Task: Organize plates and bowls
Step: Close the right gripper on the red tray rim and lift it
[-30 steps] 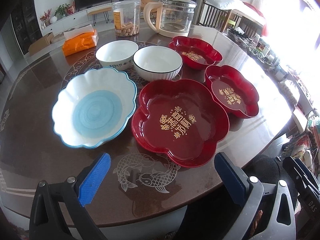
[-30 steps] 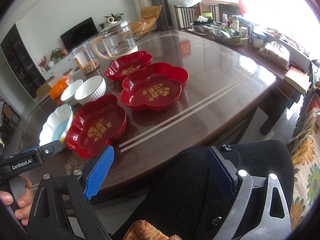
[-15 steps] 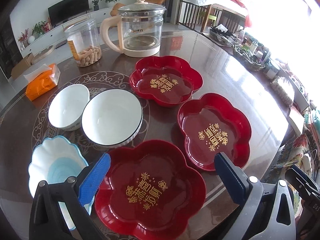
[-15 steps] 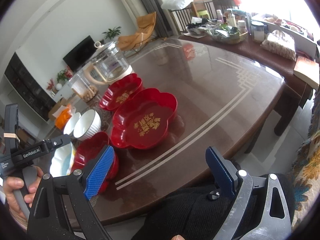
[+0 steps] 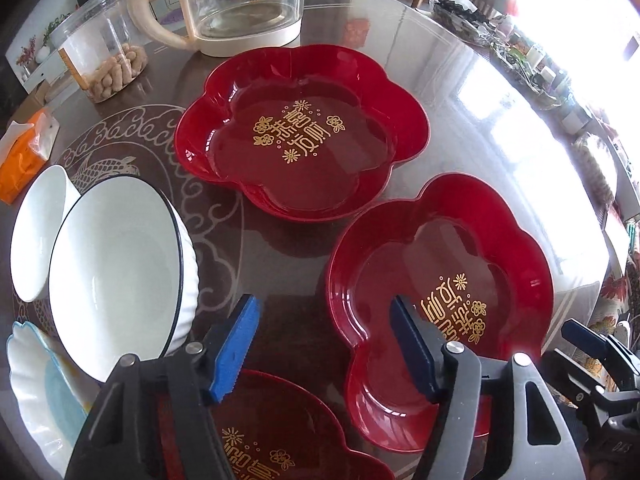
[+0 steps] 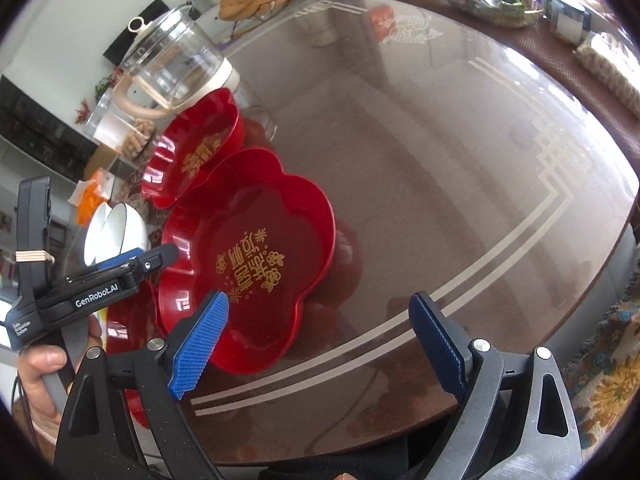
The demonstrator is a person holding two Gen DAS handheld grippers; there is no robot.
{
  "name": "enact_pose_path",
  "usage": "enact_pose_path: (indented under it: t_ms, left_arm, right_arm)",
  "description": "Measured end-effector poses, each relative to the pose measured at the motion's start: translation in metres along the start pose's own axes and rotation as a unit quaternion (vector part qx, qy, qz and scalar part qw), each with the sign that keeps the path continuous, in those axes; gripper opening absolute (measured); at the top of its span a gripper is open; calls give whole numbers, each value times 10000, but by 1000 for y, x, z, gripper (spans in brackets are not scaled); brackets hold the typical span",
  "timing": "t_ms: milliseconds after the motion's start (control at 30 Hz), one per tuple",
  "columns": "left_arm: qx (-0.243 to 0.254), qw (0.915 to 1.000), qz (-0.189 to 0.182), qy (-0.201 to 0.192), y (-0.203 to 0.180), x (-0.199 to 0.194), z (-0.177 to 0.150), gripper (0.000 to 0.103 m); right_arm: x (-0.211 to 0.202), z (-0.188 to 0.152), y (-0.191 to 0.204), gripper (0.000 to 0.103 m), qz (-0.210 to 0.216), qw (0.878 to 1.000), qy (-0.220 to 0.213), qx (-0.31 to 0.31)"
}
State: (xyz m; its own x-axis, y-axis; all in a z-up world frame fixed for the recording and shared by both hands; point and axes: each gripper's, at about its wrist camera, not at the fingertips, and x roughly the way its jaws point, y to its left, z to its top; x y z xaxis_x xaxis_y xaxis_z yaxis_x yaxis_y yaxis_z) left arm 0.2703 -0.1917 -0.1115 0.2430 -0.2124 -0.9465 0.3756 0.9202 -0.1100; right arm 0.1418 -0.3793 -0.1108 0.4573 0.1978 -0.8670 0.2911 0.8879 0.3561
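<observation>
The glossy brown table, its glass top printed with pale stripes near the front edge and a scroll pattern toward the left, carries everything. Three glossy red plates shaped like flowers, each with gold lettering, lie in a loose cluster: the far plate sits just before a glass kettle with a cream handle, the right plate lies nearer the front edge, and the near plate shows only partly beneath the tongs. Left of them, a ribbed white bowl with a dark rim touches a smaller white bowl, and a scalloped white-and-blue dish lies at the left front. A clear jar of peanuts and an orange tissue pack stand at the far left. The left tongs hover over the gap between near and right plates, jaws having just narrowed to partly open, gripping nothing. The right tongs hang wide open above the right plate's front rim and the bare table, empty. A hand grips the left tool.
</observation>
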Motion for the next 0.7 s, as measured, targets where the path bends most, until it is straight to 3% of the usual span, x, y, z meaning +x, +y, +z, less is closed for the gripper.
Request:
enact_pose_path:
  t_ms: [100, 167, 233, 267, 300, 467, 700]
  left_arm:
    - [-82, 9998, -106, 117, -4, 10, -2, 44]
    - [-57, 9998, -152, 142, -8, 14, -5, 24]
    - [18, 9999, -60, 122, -12, 15, -9, 12]
    - [8, 9999, -61, 110, -11, 15, -10, 10]
    - [-39, 9999, -118, 119, -10, 15, -12, 10]
    - [56, 9995, -281, -143, -19, -19, -29, 11]
    - [215, 9968, -546, -544, -50, -75, -71, 13]
  right_arm:
    - [17, 2, 8, 92, -164, 9998, 7, -139]
    - [26, 3, 11, 90, -258, 9994, 79, -196]
    - [31, 2, 10, 71, -292, 9993, 159, -166]
    - [34, 2, 8, 33, -269, 9993, 236, -141]
    - [35, 1, 5, 21, -292, 9991, 281, -88]
    - [19, -5, -4, 18, -152, 9995, 266, -26]
    - [-41, -28, -9, 17, -213, 9990, 38, -385]
